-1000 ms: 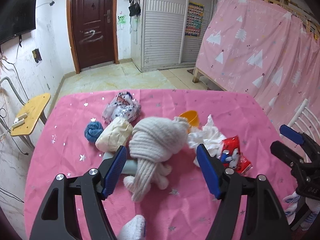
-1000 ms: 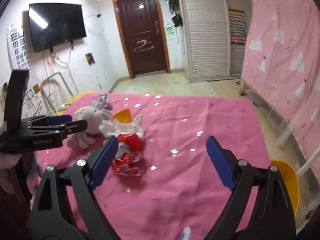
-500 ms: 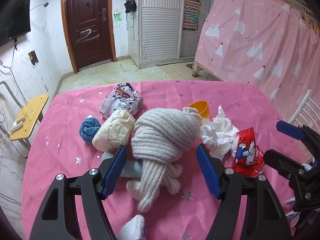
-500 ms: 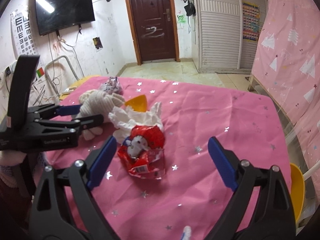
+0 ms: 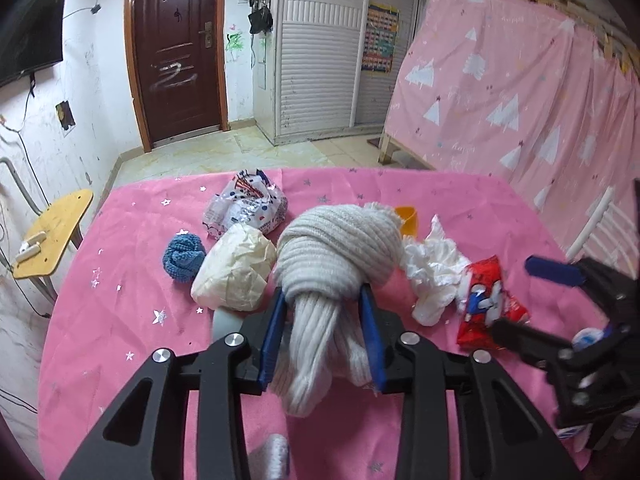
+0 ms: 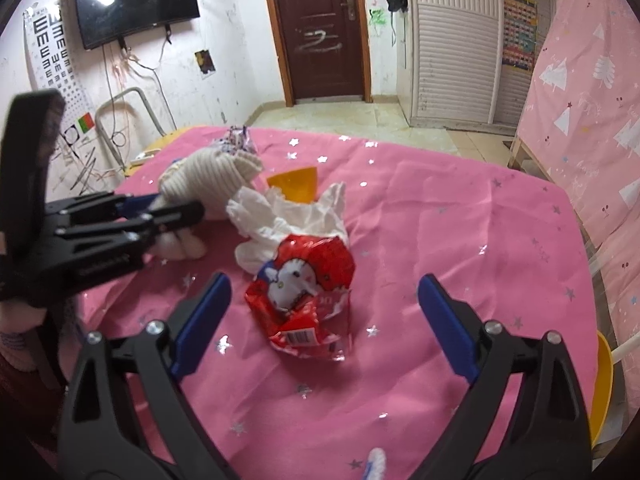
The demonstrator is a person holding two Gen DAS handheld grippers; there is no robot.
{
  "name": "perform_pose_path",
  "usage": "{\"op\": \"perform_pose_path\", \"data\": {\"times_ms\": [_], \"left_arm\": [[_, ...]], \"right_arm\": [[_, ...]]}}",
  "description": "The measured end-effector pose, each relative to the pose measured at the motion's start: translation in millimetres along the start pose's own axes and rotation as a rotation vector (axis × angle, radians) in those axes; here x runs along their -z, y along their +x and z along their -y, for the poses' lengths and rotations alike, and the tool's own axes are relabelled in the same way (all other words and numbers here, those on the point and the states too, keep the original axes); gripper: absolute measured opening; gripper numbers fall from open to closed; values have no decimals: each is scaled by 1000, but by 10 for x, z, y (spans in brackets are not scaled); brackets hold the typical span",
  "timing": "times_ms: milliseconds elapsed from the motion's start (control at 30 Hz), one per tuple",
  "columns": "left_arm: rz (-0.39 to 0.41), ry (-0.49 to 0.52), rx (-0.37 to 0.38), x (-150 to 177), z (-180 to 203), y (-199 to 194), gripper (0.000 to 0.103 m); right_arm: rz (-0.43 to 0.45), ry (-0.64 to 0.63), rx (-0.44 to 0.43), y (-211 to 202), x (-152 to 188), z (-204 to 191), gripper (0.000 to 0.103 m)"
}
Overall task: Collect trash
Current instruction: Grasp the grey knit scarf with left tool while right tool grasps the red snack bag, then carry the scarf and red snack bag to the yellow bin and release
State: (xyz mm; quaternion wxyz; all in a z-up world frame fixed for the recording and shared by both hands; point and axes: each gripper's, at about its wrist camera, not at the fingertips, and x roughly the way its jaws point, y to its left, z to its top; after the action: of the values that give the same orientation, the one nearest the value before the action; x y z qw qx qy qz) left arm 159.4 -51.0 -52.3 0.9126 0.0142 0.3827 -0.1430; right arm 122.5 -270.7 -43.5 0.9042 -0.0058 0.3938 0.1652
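My left gripper (image 5: 323,304) is shut on a grey knitted sock bundle (image 5: 340,248) lying on the pink table; it also shows in the right wrist view (image 6: 212,176). My right gripper (image 6: 324,312) is open, its blue pads either side of a red snack wrapper (image 6: 306,288), which also shows in the left wrist view (image 5: 486,300). Crumpled white tissue (image 6: 280,220) lies just beyond the wrapper. A cream paper ball (image 5: 236,272) and a printed plastic bag (image 5: 246,204) lie left of the socks.
A blue knitted ball (image 5: 182,258) lies at the left. An orange cup (image 6: 296,184) sits behind the tissue. A yellow chair (image 5: 52,232) stands off the table's left edge. A pink curtain (image 5: 520,92) hangs at the right.
My left gripper has closed on the grey sock bundle. My right gripper moved forward over the red wrapper, still open.
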Motion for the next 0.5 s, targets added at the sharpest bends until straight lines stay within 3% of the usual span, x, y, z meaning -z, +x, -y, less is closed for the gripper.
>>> {"op": "perform_pose_path", "data": {"times_ms": [33, 200, 300, 500], "left_arm": [[10, -9, 7, -5, -17, -50, 28], [51, -44, 29, -43, -123, -282, 28], [65, -59, 32, -58, -147, -364, 28], [101, -65, 32, -68, -164, -579, 28]], "right_arm": [[-11, -2, -6, 23, -8, -7, 70], [-54, -21, -41, 110, -15, -42, 40], [-40, -37, -30, 88, -17, -76, 33], [20, -7, -52, -87, 1, -34, 32]]}}
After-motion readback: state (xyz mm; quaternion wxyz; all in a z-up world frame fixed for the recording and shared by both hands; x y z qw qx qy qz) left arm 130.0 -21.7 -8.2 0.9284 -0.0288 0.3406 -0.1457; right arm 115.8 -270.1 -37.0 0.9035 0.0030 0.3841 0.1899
